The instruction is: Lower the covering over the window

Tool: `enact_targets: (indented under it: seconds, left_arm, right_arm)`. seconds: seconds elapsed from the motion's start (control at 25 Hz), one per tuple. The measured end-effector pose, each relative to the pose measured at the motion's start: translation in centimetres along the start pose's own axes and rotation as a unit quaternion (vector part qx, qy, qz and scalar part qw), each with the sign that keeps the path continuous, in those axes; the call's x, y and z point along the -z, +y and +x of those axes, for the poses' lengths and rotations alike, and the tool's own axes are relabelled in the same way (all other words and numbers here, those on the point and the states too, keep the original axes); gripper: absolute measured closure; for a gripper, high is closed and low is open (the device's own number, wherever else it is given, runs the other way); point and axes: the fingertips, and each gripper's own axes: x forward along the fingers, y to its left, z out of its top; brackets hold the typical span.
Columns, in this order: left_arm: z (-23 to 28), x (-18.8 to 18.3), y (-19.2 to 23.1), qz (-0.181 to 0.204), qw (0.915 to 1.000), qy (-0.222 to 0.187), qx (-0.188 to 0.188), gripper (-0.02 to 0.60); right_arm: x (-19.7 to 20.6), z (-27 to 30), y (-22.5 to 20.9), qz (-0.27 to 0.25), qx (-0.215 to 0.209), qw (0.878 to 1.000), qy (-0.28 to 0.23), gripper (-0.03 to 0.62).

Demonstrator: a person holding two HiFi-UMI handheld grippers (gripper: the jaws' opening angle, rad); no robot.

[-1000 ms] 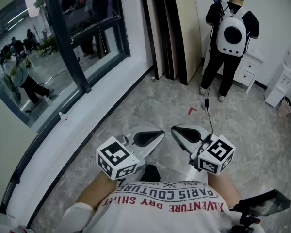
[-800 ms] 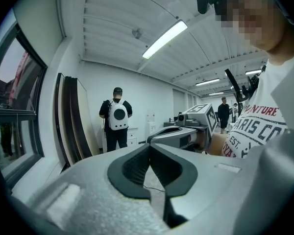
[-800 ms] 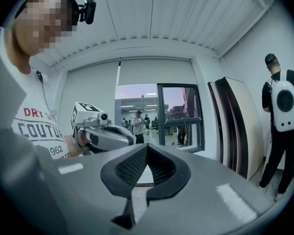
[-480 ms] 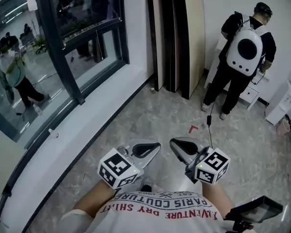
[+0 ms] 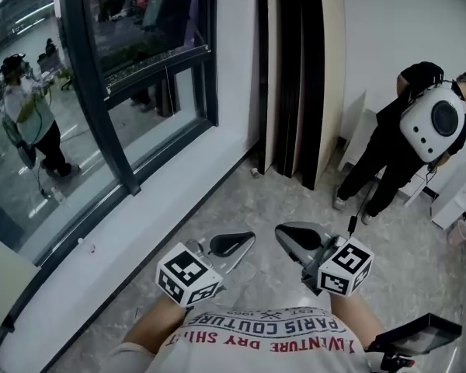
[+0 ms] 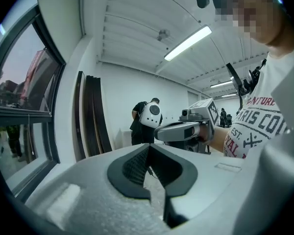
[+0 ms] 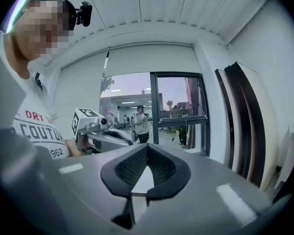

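Pressed together and empty: left hand-held gripper (image 5: 231,244) and right hand-held gripper (image 5: 299,238), low over the floor. Ahead and leftward, nearer the left one, the window (image 5: 140,76). Covering (image 7: 152,60) apparently drawn up across its top, long axis level, well above both. Calls for a reach up and left.

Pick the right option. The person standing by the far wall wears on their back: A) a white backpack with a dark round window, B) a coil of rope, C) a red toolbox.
A: in the head view the person bending toward the wall carries a white backpack with a dark round window in it.
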Motion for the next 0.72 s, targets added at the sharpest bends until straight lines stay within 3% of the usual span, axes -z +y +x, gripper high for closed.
enact_targets:
  seconds: [0.44,0.72]
  left_arm:
    - [4.0,1.3,6.9,-0.023,0.9993,0.014,-0.026,0.577]
    - [11.3,2.1,15.4,-0.037,0.9978,0.030,-0.047,0.578]
  right_arm:
    - [0.6,4.0,-6.5,0.017,-0.016,1.000,-0.002,0.588]
    - [2.0,9.2,-17.4,0.048,-0.045,0.998,-0.005,0.588]
